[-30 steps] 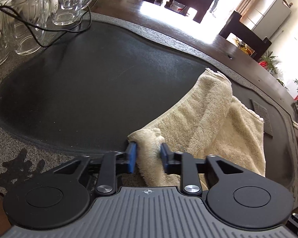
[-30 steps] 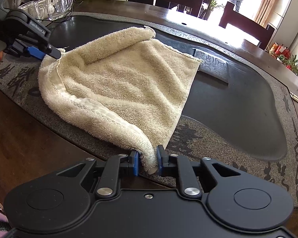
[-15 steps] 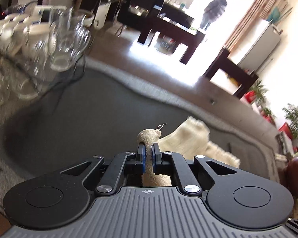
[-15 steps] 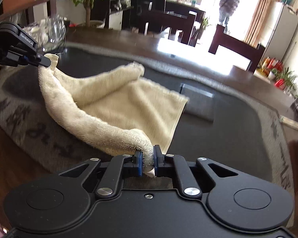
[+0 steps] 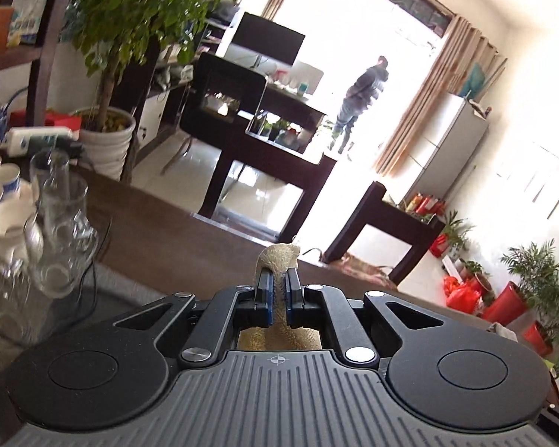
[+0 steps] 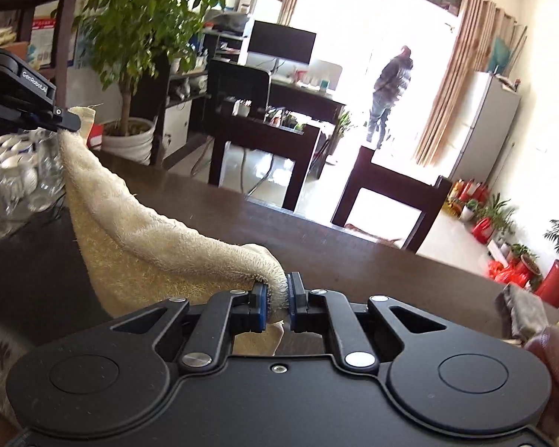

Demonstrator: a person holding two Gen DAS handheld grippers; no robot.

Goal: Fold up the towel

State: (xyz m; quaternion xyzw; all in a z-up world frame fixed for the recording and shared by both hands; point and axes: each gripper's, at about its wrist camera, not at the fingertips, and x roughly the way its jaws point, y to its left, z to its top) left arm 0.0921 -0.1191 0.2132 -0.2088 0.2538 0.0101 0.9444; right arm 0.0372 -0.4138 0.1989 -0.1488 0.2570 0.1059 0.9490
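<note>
Right wrist view: the right gripper [image 6: 277, 300] has its blue-padded jaws pinched nearly closed on one corner of the beige terry towel [image 6: 138, 246], with a small flap hanging below the pads. From there the towel's top edge runs up and to the left in a sagging curve, held off the dark table [image 6: 354, 257], to the left gripper [image 6: 72, 121], which clamps the opposite corner with a tuft poking past its tips. The body of the towel hangs below this edge; its lower part is hidden behind the right gripper's frame. In the left wrist view, the left gripper [image 5: 278, 290] is likewise almost shut, a narrow fold of towel [image 5: 278, 260] squeezed between its pads and bunched above them. Just left stand clear glass mugs [image 5: 61, 238] and white cups [image 5: 5, 201] on the table. Beyond are a potted tree [image 6: 130, 56], a dark desk [image 6: 264, 130] with a monitor [image 6: 281, 43], and a person [image 6: 391, 89] in the bright doorway.
</note>
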